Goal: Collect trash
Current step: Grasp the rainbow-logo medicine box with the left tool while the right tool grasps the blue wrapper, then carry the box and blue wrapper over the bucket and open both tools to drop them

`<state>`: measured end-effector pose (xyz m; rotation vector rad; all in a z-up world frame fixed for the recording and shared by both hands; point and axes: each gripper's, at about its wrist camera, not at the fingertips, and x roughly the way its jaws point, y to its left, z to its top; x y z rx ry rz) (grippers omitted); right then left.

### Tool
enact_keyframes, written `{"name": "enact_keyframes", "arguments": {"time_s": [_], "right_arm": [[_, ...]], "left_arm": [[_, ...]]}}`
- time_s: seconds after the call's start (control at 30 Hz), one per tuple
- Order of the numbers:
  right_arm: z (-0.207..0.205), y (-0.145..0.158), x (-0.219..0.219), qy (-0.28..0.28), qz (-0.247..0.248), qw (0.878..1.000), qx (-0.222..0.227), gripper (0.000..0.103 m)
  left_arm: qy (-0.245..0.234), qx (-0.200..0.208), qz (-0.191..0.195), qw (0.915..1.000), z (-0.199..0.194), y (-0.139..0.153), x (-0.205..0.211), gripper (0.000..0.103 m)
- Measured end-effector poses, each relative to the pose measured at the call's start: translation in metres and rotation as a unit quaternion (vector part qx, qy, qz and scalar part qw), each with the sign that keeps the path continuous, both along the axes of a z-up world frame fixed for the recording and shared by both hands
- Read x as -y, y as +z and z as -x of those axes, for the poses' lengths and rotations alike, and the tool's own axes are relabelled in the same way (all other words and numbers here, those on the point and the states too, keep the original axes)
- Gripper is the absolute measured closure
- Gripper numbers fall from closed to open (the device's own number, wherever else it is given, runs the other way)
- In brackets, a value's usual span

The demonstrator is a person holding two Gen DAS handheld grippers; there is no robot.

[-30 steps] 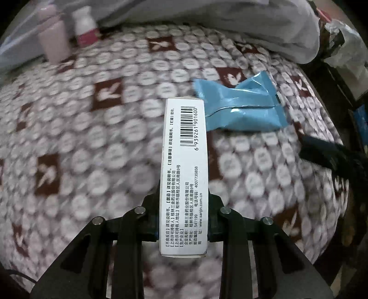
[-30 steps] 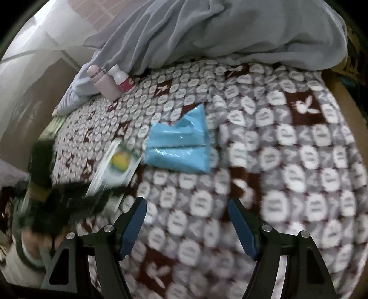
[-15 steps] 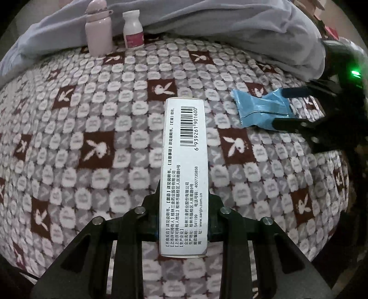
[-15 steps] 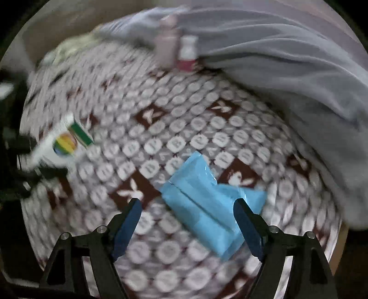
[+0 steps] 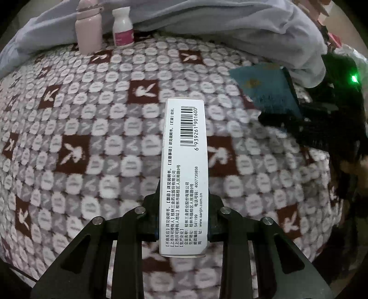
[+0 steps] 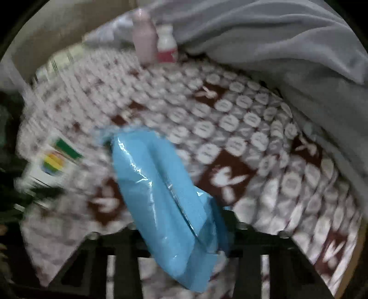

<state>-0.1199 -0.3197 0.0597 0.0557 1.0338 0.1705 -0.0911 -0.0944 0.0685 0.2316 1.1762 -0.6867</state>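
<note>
patterned blanket [image 5: 96, 128] in grey, white and dark red squares covers the bed under both grippers. the left gripper [image 5: 184, 230] points steeply down at it and its jaws are clamped on a long white box [image 5: 184, 174], which stands out forward from the fingers with the barcode at the far end. the box is above the blanket, not touching it. ahead and to the right of this gripper, the right gripper [image 5: 306, 115] shows as a dark blurred shape with a green light, and the blue packet [image 5: 266, 89] is at its tip.

from the right wrist view, the right gripper [image 6: 181, 232] has just been closing its jaws, and the blue packet [image 6: 165, 202] is now between them, pressed at its near end. the packet goes up and to the left from the fingers. to the left of it i see the white box [image 6: 53, 165] with a coloured mark, much blurred.

far ahead of both grippers a pink bottle [image 5: 88, 27] and a small white bottle [image 5: 123, 27] stand just beside each other at the edge of a grey quilt [image 5: 207, 20].
</note>
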Motion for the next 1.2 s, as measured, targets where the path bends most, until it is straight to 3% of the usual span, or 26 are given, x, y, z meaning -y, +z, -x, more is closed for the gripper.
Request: {"name": "enact_keyframes", "arguments": {"time_s": [0.07, 0.17, 0.53, 0.83, 1.2], "right_arm": [[0.015, 0.003, -0.007, -0.006, 0.0, 1.0, -0.003, 0.071], [0.042, 0.008, -0.019, -0.019, -0.053, 0.998, -0.002, 0.071], [0.126, 0.01, -0.054, -0.098, -0.091, 0.991, 0.0, 0.071], [0.182, 0.02, -0.033, -0.152, -0.111, 0.982, 0.028, 0.071], [0.237, 0.033, 0.018, -0.215, -0.1, 0.97, 0.052, 0.071]], "left_arm": [[-0.002, -0.002, 0.006, 1.0, 0.009, 0.005, 0.004, 0.078], [-0.004, 0.005, 0.008, 0.9999, 0.022, 0.01, 0.008, 0.078], [-0.001, 0.028, -0.001, 0.9996, 0.076, 0.014, 0.026, 0.078], [-0.024, 0.057, 0.004, 0.9981, 0.117, 0.033, 0.057, 0.078], [-0.074, 0.075, 0.013, 0.9943, 0.163, 0.045, 0.113, 0.078]]}}
